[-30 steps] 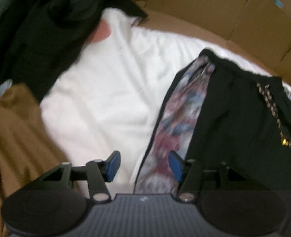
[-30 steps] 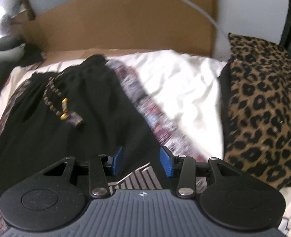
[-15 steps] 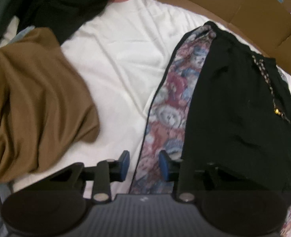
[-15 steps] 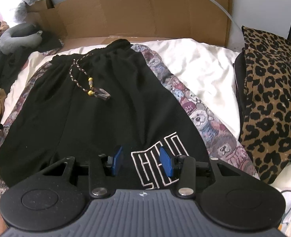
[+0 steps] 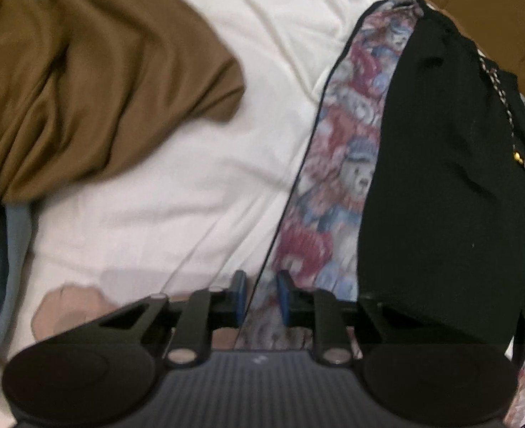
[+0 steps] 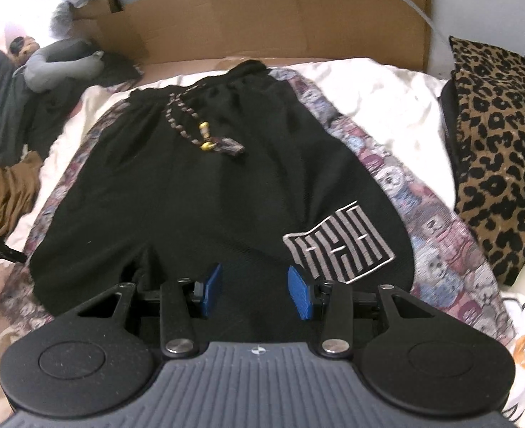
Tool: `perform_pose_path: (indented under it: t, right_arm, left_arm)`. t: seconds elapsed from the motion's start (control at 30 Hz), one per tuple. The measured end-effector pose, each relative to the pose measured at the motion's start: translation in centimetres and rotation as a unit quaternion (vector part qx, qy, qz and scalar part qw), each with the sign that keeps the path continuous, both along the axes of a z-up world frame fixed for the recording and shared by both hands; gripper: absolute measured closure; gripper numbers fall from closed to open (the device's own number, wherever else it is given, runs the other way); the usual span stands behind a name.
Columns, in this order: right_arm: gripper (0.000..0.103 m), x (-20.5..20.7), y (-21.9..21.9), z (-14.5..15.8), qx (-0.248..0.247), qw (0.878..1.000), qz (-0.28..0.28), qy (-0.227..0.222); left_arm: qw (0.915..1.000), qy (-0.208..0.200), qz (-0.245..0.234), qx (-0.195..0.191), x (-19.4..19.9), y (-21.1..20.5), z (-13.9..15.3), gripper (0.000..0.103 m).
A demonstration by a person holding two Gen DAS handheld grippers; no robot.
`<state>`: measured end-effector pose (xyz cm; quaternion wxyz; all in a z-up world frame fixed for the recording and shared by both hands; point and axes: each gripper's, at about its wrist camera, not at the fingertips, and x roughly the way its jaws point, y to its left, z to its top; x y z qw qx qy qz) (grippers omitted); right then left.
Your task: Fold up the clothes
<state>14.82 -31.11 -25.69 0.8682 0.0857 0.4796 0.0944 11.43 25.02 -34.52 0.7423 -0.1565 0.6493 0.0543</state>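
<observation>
Folding step: the black shorts (image 6: pixel 209 192) lay flat on the white bed sheet (image 5: pixel 177 192), and the bottom hem looked like the part to be picked up first.
Where the shorts were: spread out in the middle of the bed, waist end far away by the cardboard (image 6: pixel 269 18), leg ends close to both cameras.
Side stripes: a teddy-bear stripe (image 5: pixel 348 164) ran down each outer edge of the shorts.
Left hand-held gripper (image 5: pixel 260 297): its jaws were closing, with only a narrow gap left, and the dark outer edge of the stripe ran right between the blue pads (image 5: pixel 239 294). I could not tell if the pads had pinched it yet.
Right hand-held gripper (image 6: pixel 255 294): about half open, holding nothing, hanging over the black cloth beside the white striped logo (image 6: pixel 339 242).
String: the waist cord (image 6: pixel 191 125) with gold beads lay loose on top of the shorts.
Nearby things: a brown shirt (image 5: pixel 84 82) sat well apart on the left, and a leopard pillow (image 6: pixel 501 135) sat just beside the shorts on the right.
How to do it well: I think each side should grab both layers near its corner, at matching spots.
Watch out: grabbing the sheet too would spoil the fold.
</observation>
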Motion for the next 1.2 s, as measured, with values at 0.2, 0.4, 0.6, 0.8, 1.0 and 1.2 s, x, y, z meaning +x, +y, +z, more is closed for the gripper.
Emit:
perform_pose_path:
  t: [0.2,0.4,0.6,0.8,1.0,1.2]
  right_arm:
    - [0.055,-1.3,1.9,-0.1,0.004,1.000,0.026,0.009]
    - [0.055,-2.0,3.5,-0.5,0.003,0.999,0.049,0.019]
    - [0.055,-2.0,4.5,-0.9,0.001,0.998,0.064,0.025]
    - [0.055,-2.0,5.6,-0.8,0.005,0.997,0.077,0.028]
    - [0.055,-2.3,7.5,-0.4,0.005,0.994,0.106,0.025]
    - [0.055,-2.3,10.3,-0.2,0.014,0.991,0.134,0.025]
  left_arm:
    - [0.9997,0.008,0.019,-0.014,-3.6,0.7,-0.1,0.079]
    - [0.9985,0.015,0.044,-0.030,-6.4,1.5,0.0,0.080]
    - [0.9968,0.024,0.058,-0.049,-8.1,1.8,-0.3,0.080]
    - [0.9963,0.027,0.058,-0.058,-9.3,2.0,-0.7,0.080]
    - [0.9955,0.030,0.060,-0.067,-10.2,2.0,-1.2,0.080]
    - [0.9911,0.017,0.089,-0.098,-10.9,2.5,-0.1,0.094]
